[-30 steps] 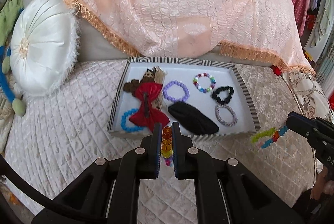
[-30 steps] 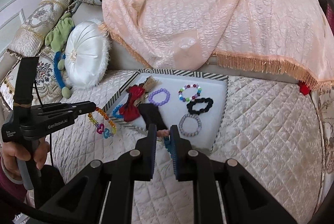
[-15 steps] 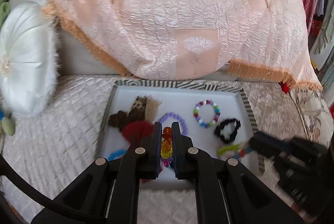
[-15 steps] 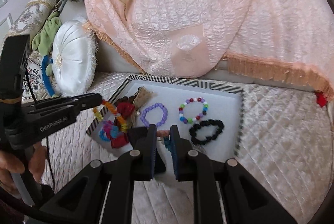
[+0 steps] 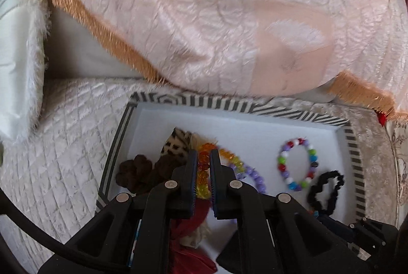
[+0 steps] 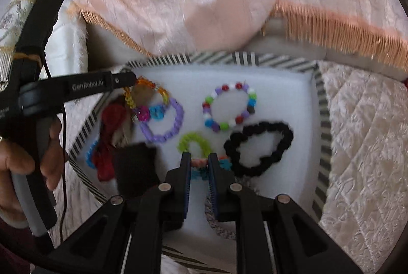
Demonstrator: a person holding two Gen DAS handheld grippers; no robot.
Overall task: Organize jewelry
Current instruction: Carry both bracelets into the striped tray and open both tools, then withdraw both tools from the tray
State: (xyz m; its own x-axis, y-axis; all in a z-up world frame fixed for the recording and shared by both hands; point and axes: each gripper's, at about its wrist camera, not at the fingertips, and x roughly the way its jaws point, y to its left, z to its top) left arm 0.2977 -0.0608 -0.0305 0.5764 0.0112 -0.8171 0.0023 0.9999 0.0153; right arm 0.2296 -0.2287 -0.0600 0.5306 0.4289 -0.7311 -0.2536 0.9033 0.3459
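A white tray with a striped rim [image 5: 255, 109] [image 6: 320, 105] lies on the quilted couch. My left gripper [image 5: 203, 155] [image 6: 131, 78] is shut on a rainbow crystal bracelet [image 5: 204, 172] [image 6: 142, 98] and holds it over the tray's left part, above the purple bead bracelet [image 6: 165, 123]. My right gripper [image 6: 199, 159] is shut on a green, pink and blue coil bracelet [image 6: 195, 144] over the tray's middle, next to the black scrunchie [image 6: 257, 146] [image 5: 325, 189].
In the tray lie a multicoloured bead bracelet [image 6: 229, 105] [image 5: 297, 163], a red bow [image 6: 108, 136], a brown scrunchie [image 5: 139, 173], a black clip [image 6: 135, 166] and a grey scrunchie [image 6: 219, 225]. A peach fringed throw [image 5: 204, 19] hangs behind. A white cushion [image 5: 17, 64] sits left.
Both grippers moved forward from the couch's front to over the tray, each still holding its bracelet. The tray now fills the lower view.
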